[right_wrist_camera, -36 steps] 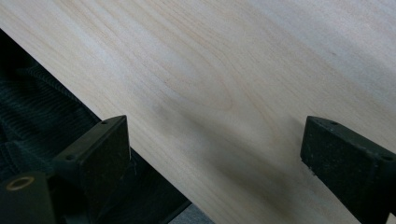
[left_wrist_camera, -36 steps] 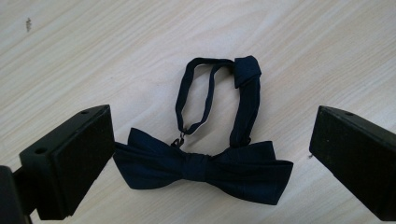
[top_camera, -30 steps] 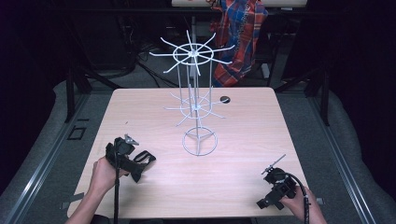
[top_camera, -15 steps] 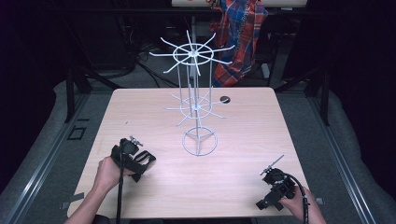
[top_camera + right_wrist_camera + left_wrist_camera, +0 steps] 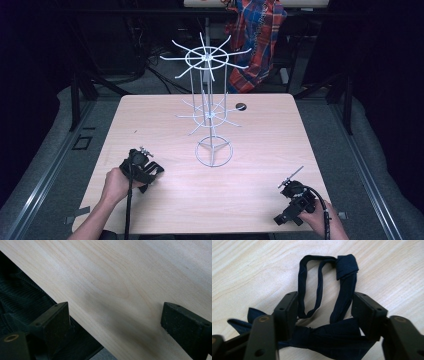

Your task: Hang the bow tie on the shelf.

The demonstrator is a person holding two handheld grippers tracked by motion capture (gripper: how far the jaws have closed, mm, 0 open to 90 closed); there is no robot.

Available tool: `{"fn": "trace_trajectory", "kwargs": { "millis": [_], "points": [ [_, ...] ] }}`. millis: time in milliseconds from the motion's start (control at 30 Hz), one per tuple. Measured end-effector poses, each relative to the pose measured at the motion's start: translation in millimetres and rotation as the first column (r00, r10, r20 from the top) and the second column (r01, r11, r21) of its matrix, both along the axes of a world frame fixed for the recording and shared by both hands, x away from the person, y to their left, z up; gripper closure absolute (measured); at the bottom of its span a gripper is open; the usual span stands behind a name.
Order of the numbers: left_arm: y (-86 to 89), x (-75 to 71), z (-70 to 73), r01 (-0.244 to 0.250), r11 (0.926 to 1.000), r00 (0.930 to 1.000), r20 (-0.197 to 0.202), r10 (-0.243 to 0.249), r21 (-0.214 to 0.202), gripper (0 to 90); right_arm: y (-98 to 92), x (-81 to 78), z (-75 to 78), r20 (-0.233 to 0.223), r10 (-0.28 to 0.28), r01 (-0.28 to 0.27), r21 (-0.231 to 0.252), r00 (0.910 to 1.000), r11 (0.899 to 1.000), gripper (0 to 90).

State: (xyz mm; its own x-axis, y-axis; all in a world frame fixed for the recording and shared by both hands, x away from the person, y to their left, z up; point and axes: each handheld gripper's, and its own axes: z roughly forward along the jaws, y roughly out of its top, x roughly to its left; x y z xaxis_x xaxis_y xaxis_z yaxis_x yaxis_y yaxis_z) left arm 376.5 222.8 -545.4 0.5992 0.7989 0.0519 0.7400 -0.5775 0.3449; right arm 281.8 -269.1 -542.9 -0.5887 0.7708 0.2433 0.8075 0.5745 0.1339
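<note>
Over the last second the left claw (image 5: 150,172) slides a little right toward the rack (image 5: 210,115). Its gripper view shows open jaws straddling a dark bow tie (image 5: 329,315) flat on the tabletop (image 5: 260,145), probably about to grip. We see the right claw (image 5: 117,322) gaping, empty, over the near edge.

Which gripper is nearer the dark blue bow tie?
Left. The left gripper has its jaws either side of the bow tie on the table; the right gripper hangs at the near right edge.
</note>
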Motion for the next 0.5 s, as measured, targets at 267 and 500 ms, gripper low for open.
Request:
{"fn": "trace_trajectory", "kwargs": {
  "millis": [267, 500],
  "points": [
    [-4.8, 4.4, -4.3, 0.018, 0.9997, 0.9995, -0.027, -0.017, 0.018, 53.2, 0.4, -0.5, -0.5, -0.003, 0.002, -0.002, -0.004, 1.0, 1.0, 8.4],
    [-6.9, 3.6, -4.1, 0.043, 0.9991, 0.9986, -0.03, -0.043, 0.001, 69.4, 0.0, -0.1, -0.4, -0.005, 0.019, -0.019, -0.028, 0.9998, 0.999, 8.5]
  ]
}}
